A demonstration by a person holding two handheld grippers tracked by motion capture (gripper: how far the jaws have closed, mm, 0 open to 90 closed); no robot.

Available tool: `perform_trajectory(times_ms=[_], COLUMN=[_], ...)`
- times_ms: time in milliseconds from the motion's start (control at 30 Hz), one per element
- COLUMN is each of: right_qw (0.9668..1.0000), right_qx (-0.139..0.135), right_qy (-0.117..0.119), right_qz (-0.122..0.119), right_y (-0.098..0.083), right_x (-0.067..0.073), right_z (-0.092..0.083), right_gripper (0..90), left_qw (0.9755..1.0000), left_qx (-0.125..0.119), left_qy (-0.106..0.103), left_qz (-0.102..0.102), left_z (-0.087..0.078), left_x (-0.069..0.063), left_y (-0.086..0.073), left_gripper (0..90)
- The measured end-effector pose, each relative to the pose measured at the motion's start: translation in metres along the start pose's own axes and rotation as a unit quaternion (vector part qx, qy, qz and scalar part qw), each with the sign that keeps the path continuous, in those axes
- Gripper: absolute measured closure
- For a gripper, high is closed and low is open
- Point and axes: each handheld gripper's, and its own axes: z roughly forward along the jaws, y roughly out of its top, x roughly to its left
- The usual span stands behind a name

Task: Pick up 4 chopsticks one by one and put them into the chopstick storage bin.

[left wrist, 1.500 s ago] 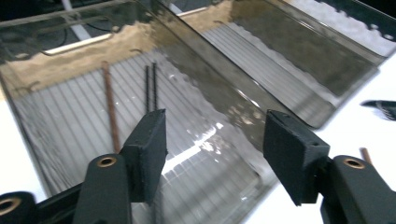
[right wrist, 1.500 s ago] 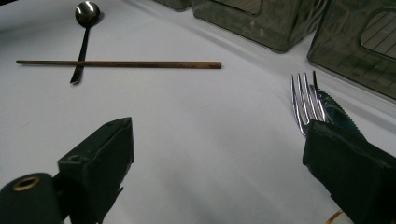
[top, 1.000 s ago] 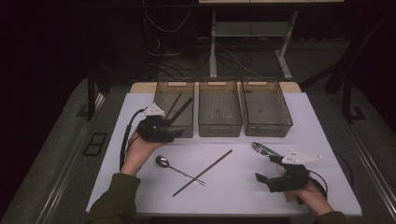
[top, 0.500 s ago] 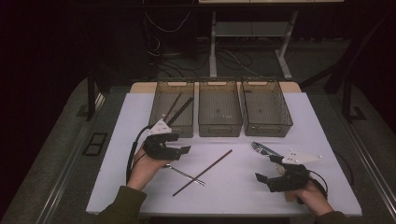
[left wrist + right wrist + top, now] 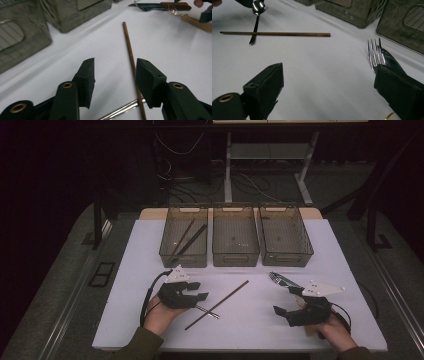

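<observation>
Sorting of cutlery into containers is going on, and the step in hand is the pick-up of the long thin brown wooden chopstick.

The left gripper is hovering low over the near end of this chopstick, which is lying slantwise on the table in front of the containers. Its jaws have just been closing, but they are standing apart now. In the left gripper view the chopstick is running between them, close beside one pad and not pressed yet. The shiny slim metal spoon is crossing the chopstick just there, so the next move is calling for a lower, centred grip that is taking the chopstick alone. I am judging that it is then going to the left smoky transparent plastic bin, where 2 dark chopsticks are lying.

The middle bin and the right bin are looking empty.

The right gripper is resting with its jaws wide apart and holding nothing, near the silver metal fork and a serrated knife.

The white tabletop is sitting over grey floor; behind, the room is dark, with a desk frame and cables.
</observation>
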Motion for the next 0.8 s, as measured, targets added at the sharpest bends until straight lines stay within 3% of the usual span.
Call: perform_trajectory(times_ms=[200,433,800], right_qw=[1.0000,1.0000,1.0000], right_qx=[0.001,0.002,0.003], right_qy=[0.000,-0.001,0.000], right_qz=[-0.002,-0.002,-0.002], right_y=[0.000,0.000,0.000], right_x=[0.000,0.001,0.001], right_z=[0.000,0.001,0.001], right_gripper=[9.1,9.1,9.1], left_qw=[0.9999,0.9992,0.9962], left_qx=[0.009,0.029,0.070], left_qy=[-0.005,-0.024,-0.019], left_qz=[0.009,0.015,0.049], left_z=[0.007,0.019,0.036], left_x=[-0.009,-0.018,-0.027], left_y=[-0.001,-0.002,-0.004], left_gripper=[61.0,71.9,77.6])
